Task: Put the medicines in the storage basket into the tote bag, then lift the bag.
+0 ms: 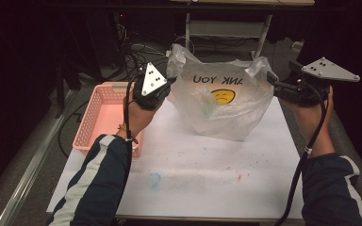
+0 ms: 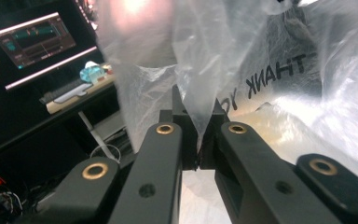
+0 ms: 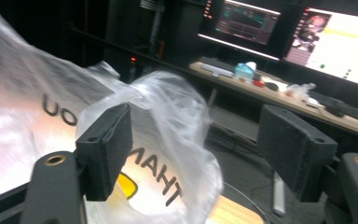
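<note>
While the plastic bag (image 1: 226,101) stands on the bench (image 1: 207,174), two claws flank it.
Left claw (image 2: 198,135) pinches the bag's handle; right claw (image 3: 200,154) gapes wide beside its other handle.

The high view looked forward and down from above the person's side of the tabletop (image 1: 207,165), taking in its whole width and the floor past the far edge. The left gripper view sat very close behind its own jaws, facing the plastic bag (image 2: 270,70) and a monitor (image 2: 32,42) beyond. The right gripper view looked along its jaws past the same plastic bag (image 3: 168,140) toward a desk (image 3: 279,102) with screens. All three views shared the plastic bag (image 1: 226,99)
</note>
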### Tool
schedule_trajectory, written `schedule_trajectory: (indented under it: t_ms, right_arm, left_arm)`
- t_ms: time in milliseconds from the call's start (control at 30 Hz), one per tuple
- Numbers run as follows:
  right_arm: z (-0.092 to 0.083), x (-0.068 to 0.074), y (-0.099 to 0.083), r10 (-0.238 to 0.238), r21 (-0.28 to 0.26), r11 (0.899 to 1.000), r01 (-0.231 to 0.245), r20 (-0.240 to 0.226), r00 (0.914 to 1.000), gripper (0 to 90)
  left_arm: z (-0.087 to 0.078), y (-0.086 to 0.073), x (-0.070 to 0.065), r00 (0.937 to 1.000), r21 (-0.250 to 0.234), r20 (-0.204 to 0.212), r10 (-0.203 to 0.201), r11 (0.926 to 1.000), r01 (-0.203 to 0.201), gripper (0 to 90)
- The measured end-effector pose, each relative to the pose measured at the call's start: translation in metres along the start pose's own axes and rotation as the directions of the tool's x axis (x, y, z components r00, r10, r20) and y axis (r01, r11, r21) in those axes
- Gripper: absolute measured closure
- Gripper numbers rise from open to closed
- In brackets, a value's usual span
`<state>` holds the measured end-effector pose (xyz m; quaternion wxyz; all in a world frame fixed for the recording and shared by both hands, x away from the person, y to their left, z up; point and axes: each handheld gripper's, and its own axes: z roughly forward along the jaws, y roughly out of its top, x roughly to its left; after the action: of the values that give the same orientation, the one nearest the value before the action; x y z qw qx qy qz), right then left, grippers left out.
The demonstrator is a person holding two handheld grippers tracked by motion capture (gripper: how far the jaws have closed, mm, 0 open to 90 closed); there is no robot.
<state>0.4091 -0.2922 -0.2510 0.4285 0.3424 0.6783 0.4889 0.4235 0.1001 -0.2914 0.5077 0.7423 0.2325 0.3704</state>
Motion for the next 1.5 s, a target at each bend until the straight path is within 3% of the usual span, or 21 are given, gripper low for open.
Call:
schedule_trajectory:
  t_ms: [100,200,300,400,567,700,933,1233,1400,1500]
  right_arm:
    - [-0.006,0.006,-0.003,0.016,-0.017,1.0,-0.017,-0.057,0.9982,21.6]
    - [-0.012,0.015,-0.008,0.013,-0.02,1.0,-0.015,-0.081,0.9966,19.0]
    - [-0.015,0.028,-0.019,-0.003,-0.004,1.0,0.002,-0.099,0.9951,16.6]
    - [-0.015,0.037,-0.031,-0.017,0.011,1.0,0.019,-0.1,0.9948,16.5]
    - [-0.018,0.04,-0.054,0.004,0.038,0.999,-0.001,-0.093,0.9957,16.4]
    - [-0.025,0.042,-0.069,0.008,0.048,0.999,-0.003,-0.087,0.9962,16.6]
    - [-0.035,0.044,-0.09,0.013,0.086,0.996,-0.005,-0.101,0.9948,16.6]
    - [-0.047,0.045,-0.123,0.05,0.141,0.989,-0.034,-0.113,0.9924,16.7]
    - [-0.055,0.053,-0.138,0.033,0.14,0.99,-0.013,-0.139,0.9898,17.3]
    - [-0.058,0.056,-0.148,0.036,0.144,0.989,-0.012,-0.163,0.986,17.1]
  left_arm:
    - [0.005,-0.006,0.002,0.9996,0.024,-0.028,-0.006,0.9997,0.007,87.4]
    - [0.003,-0.011,0.009,0.9989,0.017,-0.019,-0.042,0.999,0.042,87.1]
    - [0.0,-0.015,0.01,0.9976,0.022,0.003,-0.069,0.9974,0.069,55.1]
    - [-0.011,-0.021,0.008,0.9983,0.004,0.006,-0.057,0.9983,0.057,36.3]
    - [-0.037,-0.037,0.002,0.9987,-0.019,0.019,-0.047,0.9987,0.048,22.3]
    - [-0.054,-0.053,-0.005,0.9983,0.011,0.042,-0.041,0.9991,0.04,22.2]
    - [-0.081,-0.085,-0.022,0.9977,0.088,0.06,0.033,0.9954,-0.038,19.3]
    - [-0.118,-0.13,-0.018,0.9976,0.156,0.064,-0.026,0.9876,0.016,19.2]
    - [-0.132,-0.149,-0.023,0.9981,0.198,0.062,0.007,0.9799,-0.019,19.1]
    - [-0.135,-0.159,-0.026,0.9981,0.233,0.062,0.001,0.9724,-0.015,15.2]
